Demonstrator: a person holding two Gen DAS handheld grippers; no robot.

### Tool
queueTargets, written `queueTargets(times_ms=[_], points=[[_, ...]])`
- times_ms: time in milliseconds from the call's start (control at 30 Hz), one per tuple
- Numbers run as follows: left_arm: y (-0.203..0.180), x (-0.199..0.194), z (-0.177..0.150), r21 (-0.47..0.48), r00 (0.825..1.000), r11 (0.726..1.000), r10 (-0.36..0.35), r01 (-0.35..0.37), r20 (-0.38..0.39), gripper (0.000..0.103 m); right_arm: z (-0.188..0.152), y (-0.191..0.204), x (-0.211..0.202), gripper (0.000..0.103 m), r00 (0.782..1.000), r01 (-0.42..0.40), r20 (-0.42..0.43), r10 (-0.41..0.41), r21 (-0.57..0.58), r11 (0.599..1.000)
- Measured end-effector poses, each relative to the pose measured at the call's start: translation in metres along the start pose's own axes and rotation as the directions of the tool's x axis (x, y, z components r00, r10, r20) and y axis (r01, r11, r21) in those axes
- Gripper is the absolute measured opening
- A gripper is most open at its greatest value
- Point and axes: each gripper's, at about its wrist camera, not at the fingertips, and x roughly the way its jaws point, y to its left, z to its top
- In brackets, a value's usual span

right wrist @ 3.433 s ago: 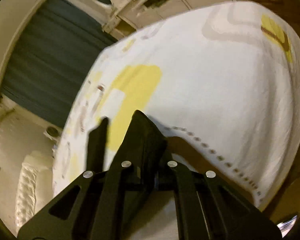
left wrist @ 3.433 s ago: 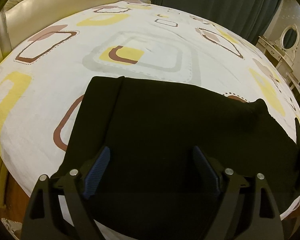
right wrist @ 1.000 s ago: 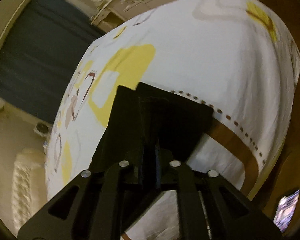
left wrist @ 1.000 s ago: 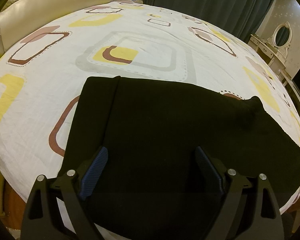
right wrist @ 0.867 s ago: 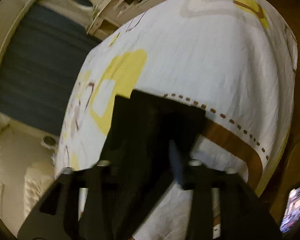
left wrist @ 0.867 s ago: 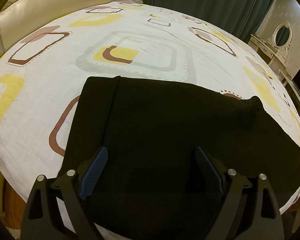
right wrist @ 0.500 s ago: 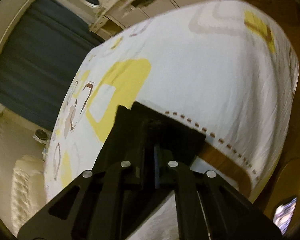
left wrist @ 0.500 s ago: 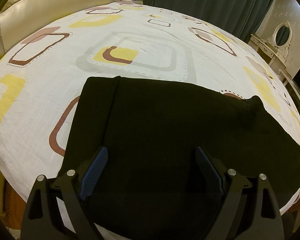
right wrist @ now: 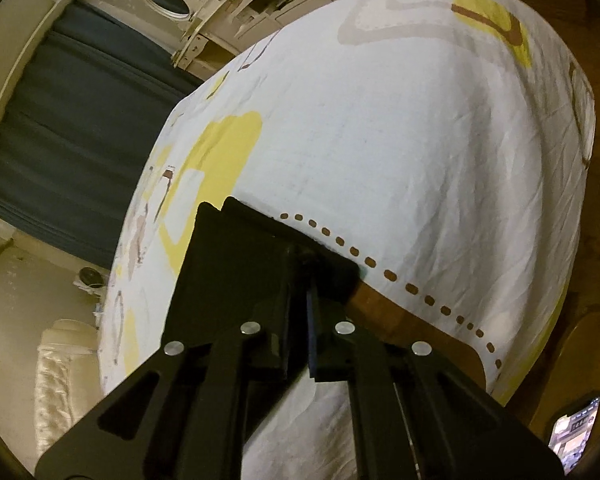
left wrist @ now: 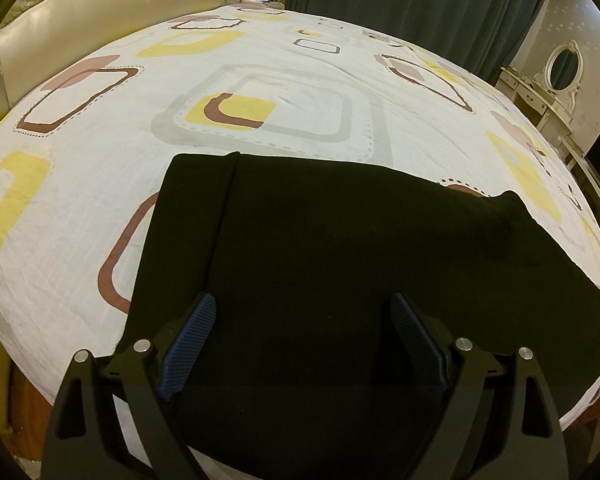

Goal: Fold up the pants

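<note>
Black pants (left wrist: 320, 248) lie flat across the near part of a bed with a white patterned sheet (left wrist: 260, 80); the waistband end is at the left, the legs run off to the right. My left gripper (left wrist: 300, 316) hovers open above the pants near the bed's front edge, blue pads (left wrist: 190, 328) wide apart. In the right wrist view my right gripper (right wrist: 302, 280) is shut on the end of the black pants (right wrist: 236, 264), the cloth pinched between the fingers above the sheet (right wrist: 420, 140).
A padded cream headboard (left wrist: 80, 12) stands at the far left. Dark curtains (left wrist: 420, 4) hang behind the bed. A white dresser with an oval mirror (left wrist: 560, 68) is at the far right. The bed's wooden edge (right wrist: 580, 340) drops off near the right gripper.
The left gripper and pants are unchanged. The right gripper has swung and tilted slightly while staying shut on the pants' end.
</note>
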Motion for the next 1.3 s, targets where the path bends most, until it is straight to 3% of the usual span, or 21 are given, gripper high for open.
queueTargets(times_ms=[133, 167, 233, 267, 333, 467, 567, 667, 733, 800, 933, 1033, 1100, 1167, 1233, 1300], points=[[0.000, 0.000, 0.000, -0.001, 1.000, 1.000, 0.000, 0.000, 0.000, 0.088, 0.007, -0.001, -0.023, 0.017, 1.000, 0.002, 0.007, -0.002, -0.012, 1.000], [0.000, 0.000, 0.000, 0.000, 1.000, 1.000, 0.000, 0.000, 0.000, 0.088, 0.012, 0.002, -0.031, 0.024, 0.999, 0.018, 0.029, -0.017, -0.033, 0.999], [0.000, 0.000, 0.000, 0.000, 1.000, 1.000, 0.000, 0.000, 0.000, 0.088, 0.022, 0.010, -0.039, 0.053, 0.999, 0.013, 0.053, -0.009, -0.071, 0.997], [0.000, 0.000, 0.000, 0.000, 1.000, 1.000, 0.000, 0.000, 0.000, 0.088, 0.030, 0.014, -0.041, 0.055, 0.998, 0.001, 0.055, 0.004, -0.091, 0.996], [0.000, 0.000, 0.000, 0.000, 1.000, 1.000, -0.001, 0.001, 0.000, 0.088, 0.049, 0.022, -0.034, 0.056, 0.998, -0.057, -0.021, 0.054, -0.139, 0.989], [-0.001, 0.000, 0.000, 0.001, 1.000, 1.000, 0.000, 0.000, 0.002, 0.088, 0.067, 0.031, -0.004, 0.057, 0.984, -0.094, -0.171, 0.058, -0.216, 0.972], [-0.001, -0.001, 0.000, 0.002, 1.000, 1.000, 0.003, -0.003, 0.005, 0.088, 0.069, 0.033, 0.018, 0.057, 0.973, -0.038, -0.228, -0.027, -0.276, 0.960], [-0.002, 0.000, 0.000, 0.004, 1.000, 1.000, 0.004, -0.004, 0.005, 0.088, 0.069, 0.028, 0.035, 0.059, 0.961, -0.031, -0.271, -0.049, -0.283, 0.959], [-0.002, 0.000, 0.000, 0.007, 1.000, 1.000, 0.005, -0.005, 0.003, 0.088, 0.067, 0.032, 0.038, 0.073, 0.957, -0.063, -0.288, -0.024, -0.292, 0.954], [-0.002, 0.001, 0.000, 0.009, 1.000, 1.000, 0.006, -0.006, 0.002, 0.088, 0.064, 0.036, 0.042, 0.078, 0.955, -0.053, -0.292, -0.046, -0.320, 0.946], [-0.003, 0.001, 0.001, 0.013, 1.000, 1.000, 0.010, -0.010, 0.003, 0.088, 0.063, 0.044, 0.042, 0.079, 0.957, -0.030, -0.281, -0.076, -0.353, 0.935], [-0.002, 0.001, 0.001, 0.015, 1.000, 1.000, 0.007, -0.007, 0.000, 0.088, 0.067, 0.054, 0.032, 0.078, 0.972, -0.029, -0.230, -0.052, -0.331, 0.943], [-0.003, 0.002, 0.001, 0.017, 1.000, 1.000, 0.008, -0.008, -0.001, 0.089, 0.064, 0.080, 0.025, 0.078, 0.983, -0.043, -0.182, -0.024, -0.357, 0.933], [-0.003, 0.002, 0.001, 0.018, 1.000, 1.000, 0.010, -0.010, -0.002, 0.089, 0.050, 0.118, 0.028, 0.078, 0.980, -0.104, -0.196, 0.025, -0.405, 0.908], [-0.003, 0.002, 0.001, 0.018, 1.000, 1.000, 0.010, -0.010, -0.005, 0.089, 0.027, 0.158, 0.038, 0.078, 0.964, -0.187, -0.254, 0.074, -0.455, 0.870], [-0.003, 0.001, 0.001, 0.019, 1.000, 1.000, 0.008, -0.008, -0.010, 0.089, -0.013, 0.211, 0.059, 0.078, 0.925, -0.304, -0.360, 0.123, -0.505, 0.808]])
